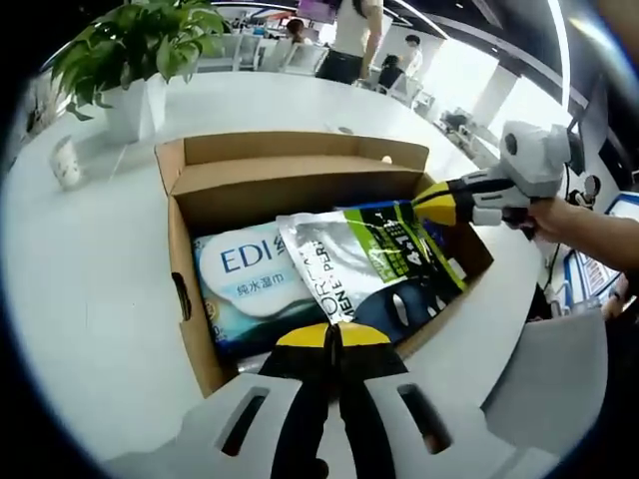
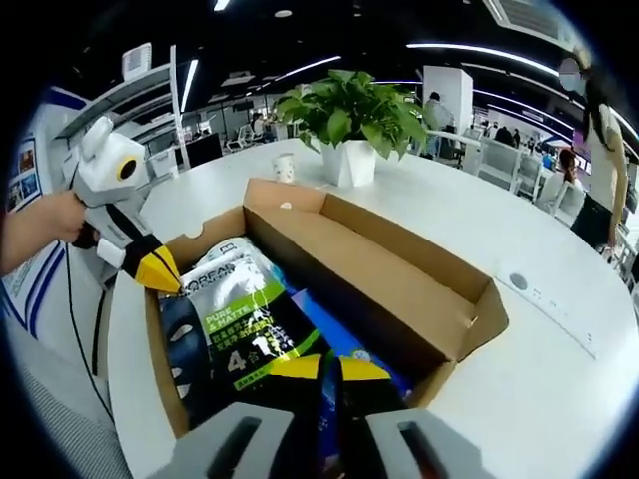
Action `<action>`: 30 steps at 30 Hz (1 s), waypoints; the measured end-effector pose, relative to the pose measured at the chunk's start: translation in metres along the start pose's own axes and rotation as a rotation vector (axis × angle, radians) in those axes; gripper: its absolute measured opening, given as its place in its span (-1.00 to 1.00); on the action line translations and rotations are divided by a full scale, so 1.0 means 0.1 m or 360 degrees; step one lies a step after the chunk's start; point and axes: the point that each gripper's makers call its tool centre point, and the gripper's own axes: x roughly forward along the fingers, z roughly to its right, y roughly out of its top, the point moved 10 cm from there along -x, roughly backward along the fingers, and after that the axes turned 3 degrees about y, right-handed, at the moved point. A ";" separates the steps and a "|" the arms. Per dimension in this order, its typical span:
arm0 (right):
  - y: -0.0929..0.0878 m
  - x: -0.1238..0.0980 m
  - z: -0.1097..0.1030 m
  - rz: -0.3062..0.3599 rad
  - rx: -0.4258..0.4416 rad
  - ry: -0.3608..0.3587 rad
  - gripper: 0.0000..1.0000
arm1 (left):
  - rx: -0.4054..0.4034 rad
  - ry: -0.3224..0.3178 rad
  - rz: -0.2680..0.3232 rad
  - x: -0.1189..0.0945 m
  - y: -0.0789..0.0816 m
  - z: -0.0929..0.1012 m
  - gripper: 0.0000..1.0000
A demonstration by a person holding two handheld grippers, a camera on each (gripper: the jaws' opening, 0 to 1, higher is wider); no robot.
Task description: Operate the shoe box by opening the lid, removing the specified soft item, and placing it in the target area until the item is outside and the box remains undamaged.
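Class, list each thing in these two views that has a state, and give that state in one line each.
Shoe box: open, lid folded back.
Silver pouch: lifted at both ends, partly over the box.
Wipes pack: lying inside the box.
Left hand-held gripper: shut on silver pouch.
Right hand-held gripper: shut on silver pouch.

The box (image 1: 190,299) is brown, the pouch (image 1: 374,264) is silver, black and green, the pack (image 1: 245,274) is blue and white, and the table (image 1: 90,269) is white.
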 end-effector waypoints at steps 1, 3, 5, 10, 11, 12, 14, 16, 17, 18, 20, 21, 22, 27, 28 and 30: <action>0.00 0.00 -0.01 0.0004 -0.0001 0.0004 -1.00 | 0.0000 0.0001 0.0002 0.00 0.00 0.00 -1.00; 0.01 -0.01 -0.02 0.0008 -0.0001 0.0014 -1.00 | -0.0002 0.0002 0.0006 0.00 0.00 0.00 -1.00; 0.02 -0.01 -0.04 0.0012 -0.0018 0.0012 -1.00 | -0.0004 0.0003 0.0008 -0.01 0.00 0.00 -1.00; 0.04 -0.06 -0.04 0.0033 -0.0012 0.0017 -1.00 | -0.0016 0.0002 0.0017 -0.02 0.00 0.00 -1.00; 0.05 -0.07 -0.05 0.0039 -0.0014 0.0018 -1.00 | -0.0020 0.0002 0.0020 -0.03 0.00 0.00 -1.00; 0.05 -0.08 -0.05 0.0045 -0.0017 0.0021 -1.00 | -0.0020 0.0002 0.0022 -0.03 0.00 0.00 -1.00; 0.07 -0.11 -0.05 0.0061 -0.0012 0.0025 -1.00 | -0.0016 0.0006 0.0028 -0.05 0.01 0.01 -1.00; 0.09 -0.13 -0.05 0.0073 -0.0004 0.0031 -1.00 | -0.0016 0.0007 0.0032 -0.06 0.02 0.01 -1.00; 0.10 -0.14 -0.04 0.0080 -0.0006 0.0030 -1.00 | -0.0015 0.0007 0.0035 -0.07 0.02 0.01 -1.00; 0.10 -0.15 -0.04 0.0084 -0.0003 0.0030 -1.00 | -0.0016 0.0005 0.0040 -0.08 0.03 0.02 -1.00; 0.12 -0.17 -0.04 0.0097 0.0001 0.0030 -1.00 | -0.0011 0.0007 0.0048 -0.10 0.05 0.03 -1.00; 0.13 -0.18 -0.04 0.0104 0.0001 0.0029 -1.00 | -0.0011 0.0008 0.0051 -0.11 0.05 0.03 -1.00; 0.15 -0.20 -0.04 0.0117 0.0002 0.0028 -1.00 | -0.0011 0.0006 0.0058 -0.12 0.06 0.04 -1.00; 0.23 -0.28 -0.05 0.0172 0.0006 0.0026 -1.00 | -0.0012 0.0004 0.0080 -0.17 0.09 0.06 -1.00; 0.24 -0.28 -0.05 0.0176 0.0005 0.0025 -1.00 | -0.0011 0.0004 0.0085 -0.18 0.10 0.06 -1.00; 0.29 -0.31 -0.05 0.0197 -0.0002 0.0023 -1.00 | -0.0012 0.0003 0.0100 -0.20 0.12 0.07 -1.00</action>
